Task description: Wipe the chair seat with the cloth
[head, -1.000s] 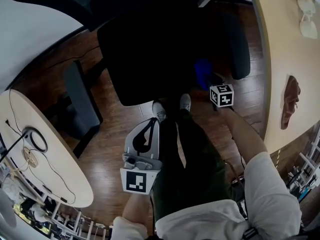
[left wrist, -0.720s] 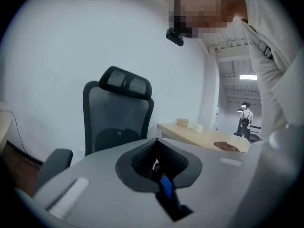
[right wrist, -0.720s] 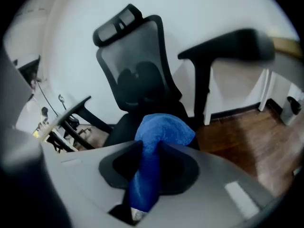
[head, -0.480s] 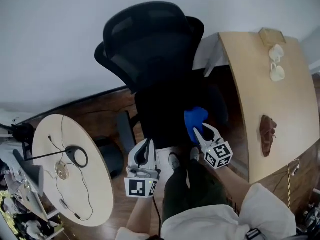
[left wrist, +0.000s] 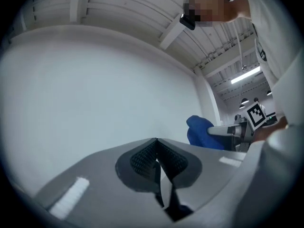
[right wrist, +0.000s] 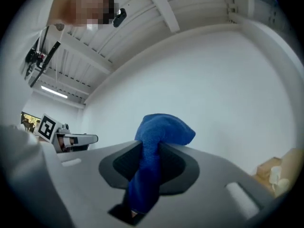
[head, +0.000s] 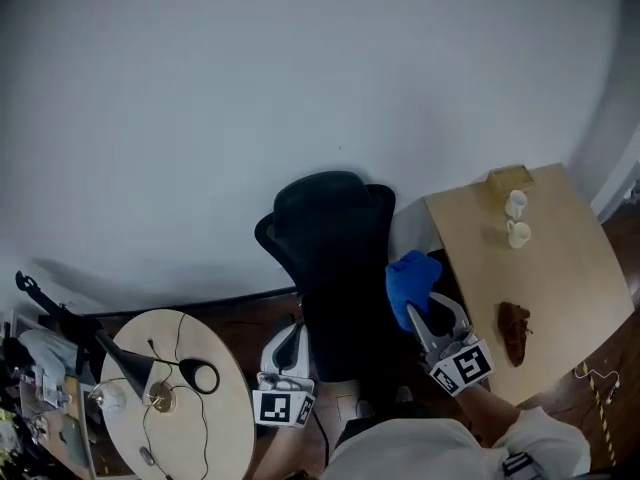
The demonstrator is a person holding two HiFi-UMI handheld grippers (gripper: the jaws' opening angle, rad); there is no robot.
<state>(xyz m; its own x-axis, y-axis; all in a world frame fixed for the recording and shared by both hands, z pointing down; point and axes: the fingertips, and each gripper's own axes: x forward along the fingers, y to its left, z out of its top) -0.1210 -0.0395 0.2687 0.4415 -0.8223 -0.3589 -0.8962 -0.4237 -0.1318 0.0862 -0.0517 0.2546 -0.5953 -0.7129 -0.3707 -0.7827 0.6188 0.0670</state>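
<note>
right gripper (head: pixel 424 308), jaws clamped on the crumpled blue cloth (head: pixel 410 276), held at the right of the black high-backed office chair (head: pixel 330 238), seemingly clear of the chair seat (head: pixel 348 350) between strokes; left gripper (head: pixel 289 336), jaws together and empty, idle at the chair's left.

Lighting is even and diffuse, from ceiling strip lights (left wrist: pixel 246 73); the white wall (head: pixel 300 88) shows soft shadow along its lower edge. The black chair (head: pixel 335 268) renders without detail. Gripper views show fisheye curvature and black corners.
</note>
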